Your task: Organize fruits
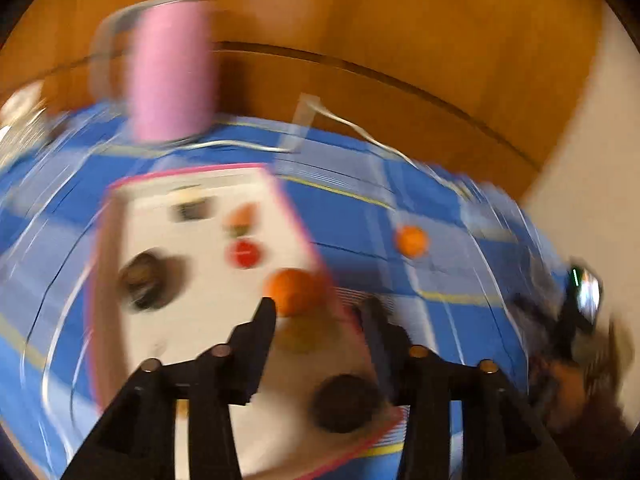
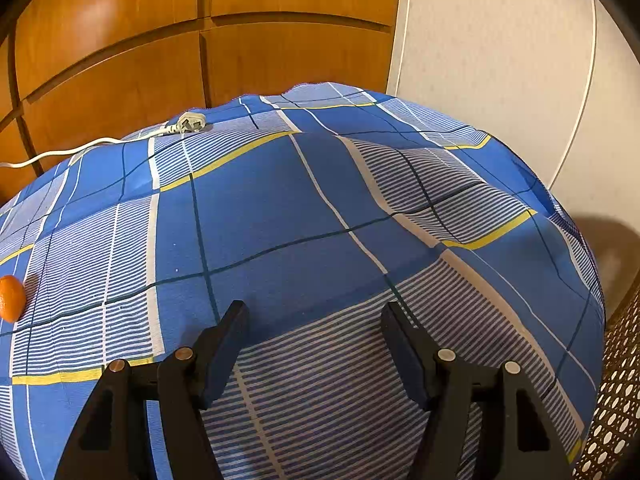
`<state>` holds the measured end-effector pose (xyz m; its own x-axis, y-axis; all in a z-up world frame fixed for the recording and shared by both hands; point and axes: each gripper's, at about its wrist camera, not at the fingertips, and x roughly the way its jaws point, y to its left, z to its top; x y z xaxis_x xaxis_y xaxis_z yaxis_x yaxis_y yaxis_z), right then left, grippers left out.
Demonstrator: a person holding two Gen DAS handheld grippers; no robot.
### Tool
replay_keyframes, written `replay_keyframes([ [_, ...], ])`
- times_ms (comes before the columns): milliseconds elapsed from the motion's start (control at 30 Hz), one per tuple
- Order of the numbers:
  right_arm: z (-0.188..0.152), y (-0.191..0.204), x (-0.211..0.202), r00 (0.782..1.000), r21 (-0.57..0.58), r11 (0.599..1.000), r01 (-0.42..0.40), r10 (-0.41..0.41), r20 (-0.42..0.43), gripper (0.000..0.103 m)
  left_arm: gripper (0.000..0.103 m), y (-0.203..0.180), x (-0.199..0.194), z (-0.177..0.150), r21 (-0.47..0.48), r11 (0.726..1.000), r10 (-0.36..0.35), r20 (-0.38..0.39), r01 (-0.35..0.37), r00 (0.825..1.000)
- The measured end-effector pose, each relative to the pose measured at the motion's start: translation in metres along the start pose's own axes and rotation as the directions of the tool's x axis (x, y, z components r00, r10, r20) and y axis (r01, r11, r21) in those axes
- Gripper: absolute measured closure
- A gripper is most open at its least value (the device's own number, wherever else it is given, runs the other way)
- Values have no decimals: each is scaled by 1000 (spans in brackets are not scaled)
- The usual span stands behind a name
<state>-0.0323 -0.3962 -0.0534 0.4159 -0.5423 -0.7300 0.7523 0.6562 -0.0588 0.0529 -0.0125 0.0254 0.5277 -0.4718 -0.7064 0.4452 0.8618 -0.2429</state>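
Left gripper [image 1: 320, 308] wide open above an orange [image 1: 298, 290] on a blurred pink-edged tray [image 1: 292, 208], right gripper [image 2: 314, 314] wide open, empty, over the blue checked cloth [image 2: 280, 208], another orange [image 2: 11, 298] far left

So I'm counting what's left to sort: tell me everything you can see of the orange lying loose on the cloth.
The orange is small, oval and bright orange, with a smooth, slightly shiny skin. It lies alone on the blue checked cloth, casting a short shadow, and only the cloth touches it. The left wrist view shows it blurred, to the right of the pink-edged tray, outside it. Neither gripper is at it.
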Motion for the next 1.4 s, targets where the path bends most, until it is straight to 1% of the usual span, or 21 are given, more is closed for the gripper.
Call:
replay_keyframes([
  [33,0,0,0,1000,0,1000,1,-1,0,34,55,-12,7,3,74,997,-30,-34,33,999],
  [67,0,0,0,1000,0,1000,0,0,0,34,54,-20,12,4,122,991,-47,-59,54,997],
  [100,0,-1,0,1000,1,1000,-1,1,0,34,53,-29,18,7,190,979,-61,-95,79,994],
  [167,0,-1,1,1000,1,1000,-2,2,0,34,51,-39,28,10,277,956,-62,-143,100,988],
  [200,0,-1,1,1000,1,1000,-2,2,0,34,49,-43,35,13,326,939,-57,-178,113,982],
  [267,0,-1,1,1000,1,1000,-2,2,0,34,44,-48,45,17,381,914,-53,-227,139,972],
  [400,0,-1,1,1000,1,1000,-2,2,0,34,39,-57,68,20,475,862,-23,-314,178,949],
  [467,0,-1,1,1000,1,1000,-2,2,0,34,39,-60,79,21,496,850,0,-333,175,943],
  [500,0,-1,1,1000,1,1000,-2,2,0,34,39,-62,88,22,503,845,7,-350,182,937],
  [567,0,-1,1,1000,1,1000,-2,2,0,34,39,-63,101,25,500,844,11,-379,194,926],
  [667,0,-1,0,1000,0,1000,-2,2,0,34,39,-68,113,27,499,840,8,-400,211,916],
  [800,-1,-1,0,1000,0,1000,-2,2,0,34,41,-75,126,32,477,848,-10,-420,230,908],
  [900,0,-1,0,1000,0,1000,-1,1,1,34,45,-81,138,35,456,862,-13,-420,224,907],
  [933,0,-1,0,1000,0,1000,-2,2,1,34,49,-84,141,35,448,864,-20,-426,230,904],
  [967,0,-1,0,1000,1,1000,-2,2,1,34,59,-87,145,35,438,867,-27,-434,237,901],
  [1000,0,-1,0,1000,1,1000,-2,2,0,34,64,-90,147,34,434,868,-29,-439,241,898],
  [1033,-1,-1,0,1000,0,1000,-2,2,1,34,75,-94,148,33,435,867,-35,-431,242,902],
  [1133,-1,-1,0,1000,0,1000,-2,2,1,34,75,-98,145,32,407,881,-57,-416,242,907],
  [1167,-1,-1,0,1000,1,1000,-2,2,1,34,75,-98,140,31,393,888,-70,-392,236,917],
  [1267,-1,-1,0,1000,1,1000,-2,2,1,34,75,-91,126,32,334,916,-100,-351,224,931],
  [1400,-1,-1,0,1000,1,1000,-2,2,1,34,75,-73,90,32,241,954,-116,-255,179,960],
])
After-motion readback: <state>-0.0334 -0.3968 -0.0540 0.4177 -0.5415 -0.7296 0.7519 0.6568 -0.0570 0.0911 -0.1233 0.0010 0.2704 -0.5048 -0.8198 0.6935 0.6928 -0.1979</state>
